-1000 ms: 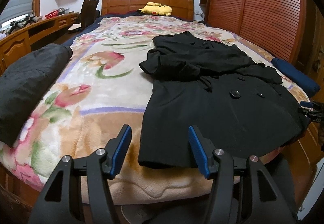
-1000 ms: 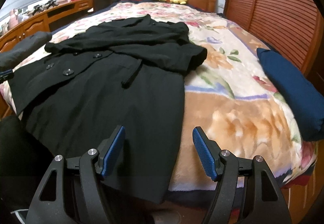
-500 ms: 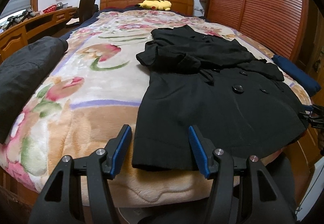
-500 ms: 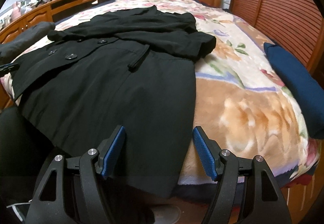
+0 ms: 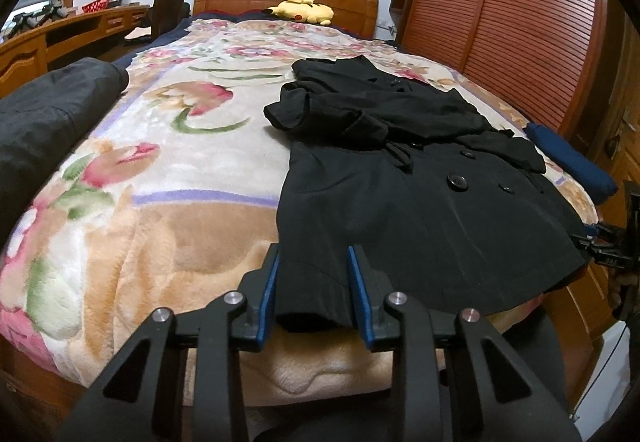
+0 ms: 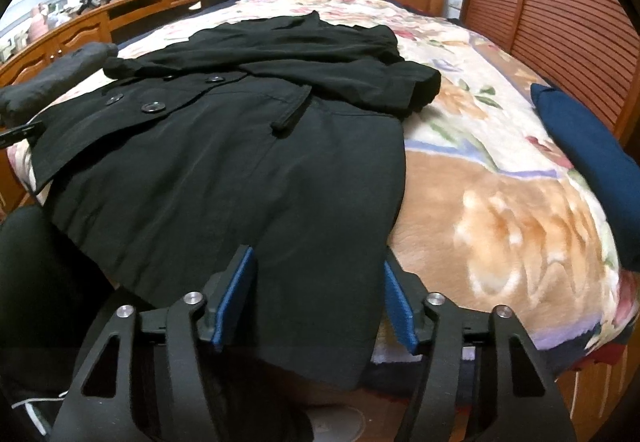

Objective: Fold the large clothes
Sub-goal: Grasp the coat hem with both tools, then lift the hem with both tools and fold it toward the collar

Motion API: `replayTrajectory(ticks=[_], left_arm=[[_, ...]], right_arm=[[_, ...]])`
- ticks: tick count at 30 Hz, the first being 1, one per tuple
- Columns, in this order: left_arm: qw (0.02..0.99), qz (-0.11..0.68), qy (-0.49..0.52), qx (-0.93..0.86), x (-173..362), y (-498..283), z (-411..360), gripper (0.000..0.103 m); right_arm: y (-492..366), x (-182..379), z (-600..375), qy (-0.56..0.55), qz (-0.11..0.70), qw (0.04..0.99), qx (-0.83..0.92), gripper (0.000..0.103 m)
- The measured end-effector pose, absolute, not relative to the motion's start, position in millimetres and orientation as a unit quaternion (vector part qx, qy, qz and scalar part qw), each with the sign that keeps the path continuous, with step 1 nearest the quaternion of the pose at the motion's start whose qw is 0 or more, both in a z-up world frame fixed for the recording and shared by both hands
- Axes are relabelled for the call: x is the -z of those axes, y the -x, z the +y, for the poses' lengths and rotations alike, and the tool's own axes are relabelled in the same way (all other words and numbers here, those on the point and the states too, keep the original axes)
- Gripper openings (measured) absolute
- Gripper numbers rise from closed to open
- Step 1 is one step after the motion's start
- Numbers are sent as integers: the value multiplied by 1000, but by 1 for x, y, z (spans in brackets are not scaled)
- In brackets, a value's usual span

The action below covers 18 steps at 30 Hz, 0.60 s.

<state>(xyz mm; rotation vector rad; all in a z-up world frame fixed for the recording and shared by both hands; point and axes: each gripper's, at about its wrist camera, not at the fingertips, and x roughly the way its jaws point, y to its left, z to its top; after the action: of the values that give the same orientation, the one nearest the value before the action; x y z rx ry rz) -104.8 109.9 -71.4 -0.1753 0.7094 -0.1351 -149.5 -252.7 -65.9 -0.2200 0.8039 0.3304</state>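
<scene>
A black buttoned coat (image 5: 420, 182) lies flat on the flowered bed blanket (image 5: 160, 170), sleeves folded across its chest, hem at the near edge of the bed. My left gripper (image 5: 314, 292) is open, its blue pads on either side of the hem's left corner, partly narrowed around it. In the right wrist view the same coat (image 6: 240, 146) fills the left half. My right gripper (image 6: 316, 306) is open wide, with its pads on either side of the hem's right corner. The right gripper also shows at the right edge of the left wrist view (image 5: 612, 242).
A dark grey garment (image 5: 44, 122) lies at the bed's left edge, a navy folded one (image 6: 592, 158) at the right edge. A yellow plush toy (image 5: 304, 10) sits by the wooden headboard. A wooden desk (image 5: 60, 38) stands left, slatted wardrobe doors (image 5: 520, 22) right.
Both grippers moved forward and down to the coat's hem. The left jaws have narrowed around the left hem corner. The right jaws stay wide around the right corner.
</scene>
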Motion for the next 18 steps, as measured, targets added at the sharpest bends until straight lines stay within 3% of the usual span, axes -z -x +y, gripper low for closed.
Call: replayTrajectory(ticks=[5,7,9,12,18], left_arm=[[932,347,77,66,70,106,108,26],[933,347,70,67,69,106,105,15],[934,346,62,72,66,107,101,6],[940,333,41,67,57,113,92,1],[956,281,30,74,20,134,82,1]], right_arm=[[149,64,-249,108,391,898,-170,45],[150,63,-247,110,390,897,-175,36],[150,62,-244,111,387,896,-186,21],[151,58,-243,109,381,899,-188,11],[155,33,-247,97,341,918,-176,6]])
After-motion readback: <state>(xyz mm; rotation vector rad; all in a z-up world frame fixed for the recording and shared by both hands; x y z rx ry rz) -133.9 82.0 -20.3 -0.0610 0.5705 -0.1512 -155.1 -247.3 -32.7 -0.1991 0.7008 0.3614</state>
